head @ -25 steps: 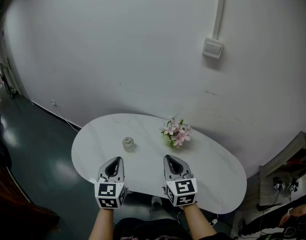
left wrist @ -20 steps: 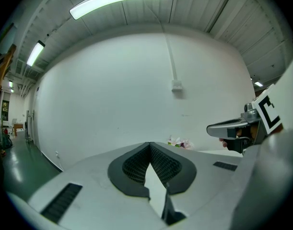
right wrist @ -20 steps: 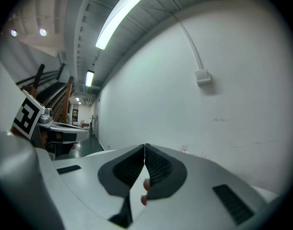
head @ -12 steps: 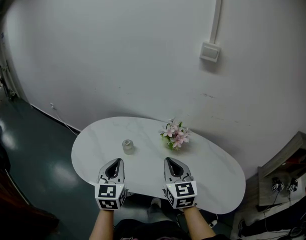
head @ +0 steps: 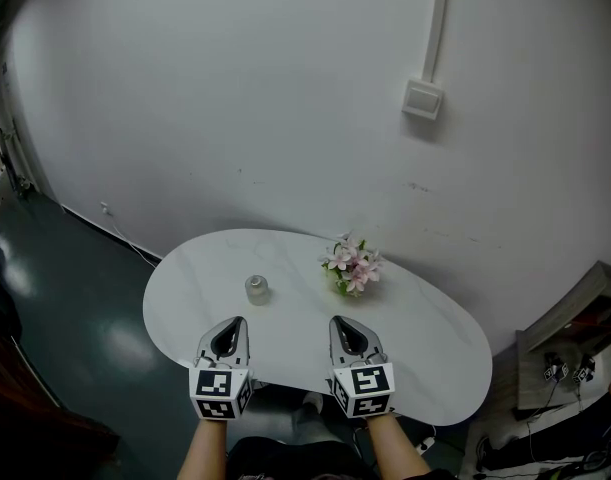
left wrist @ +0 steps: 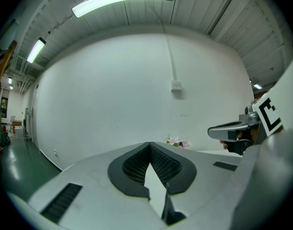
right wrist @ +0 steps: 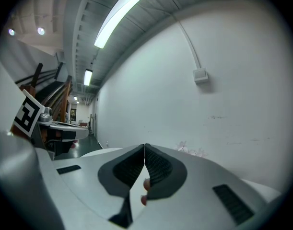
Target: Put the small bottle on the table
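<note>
Head view: small grey bottle (head: 256, 288) upright on white table (head: 425, 343).

a white table (head: 425, 353) with a rounded, bean-like oval top and a faint marble pattern stands close against a plain white wall (head: 235, 98), over a dark green glossy floor (head: 75, 308). its legs cannot be seen from above. two things rest on the top, well apart from each other. a small squat greyish bottle (head: 256, 288) stands upright on the left part, away from the edges. a small bunch of pink and white flowers (head: 352, 267) with green leaves sits near the far edge, about the middle of the top, close to the wall.
</note>
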